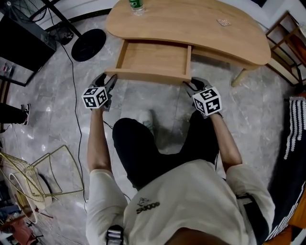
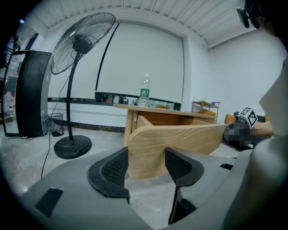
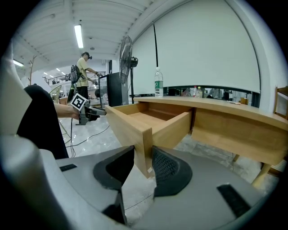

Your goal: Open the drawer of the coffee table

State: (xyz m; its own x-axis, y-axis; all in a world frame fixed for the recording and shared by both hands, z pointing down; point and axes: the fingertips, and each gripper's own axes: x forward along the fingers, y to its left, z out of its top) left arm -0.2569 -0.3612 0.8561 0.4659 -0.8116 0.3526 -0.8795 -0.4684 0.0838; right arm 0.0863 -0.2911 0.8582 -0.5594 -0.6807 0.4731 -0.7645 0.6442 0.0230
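Observation:
The light wooden coffee table (image 1: 191,24) has its drawer (image 1: 153,57) pulled out towards me, and the drawer is empty. My left gripper (image 1: 109,79) is at the left end of the drawer front (image 1: 148,75), my right gripper (image 1: 193,84) at the right end. In the left gripper view the rounded end of the drawer front (image 2: 175,139) sits between the widely spread pads of the left gripper (image 2: 146,166), with the pads against it. In the right gripper view the right gripper (image 3: 143,164) has its pads pressed on the edge of the drawer front (image 3: 139,134).
A plastic bottle (image 1: 136,5) stands on the table's far edge. A standing fan's base (image 1: 89,44) and a black cabinet (image 1: 24,38) are at the left, with a cable across the floor. A gold wire chair (image 1: 43,177) is at lower left, a wooden shelf (image 1: 287,43) at right.

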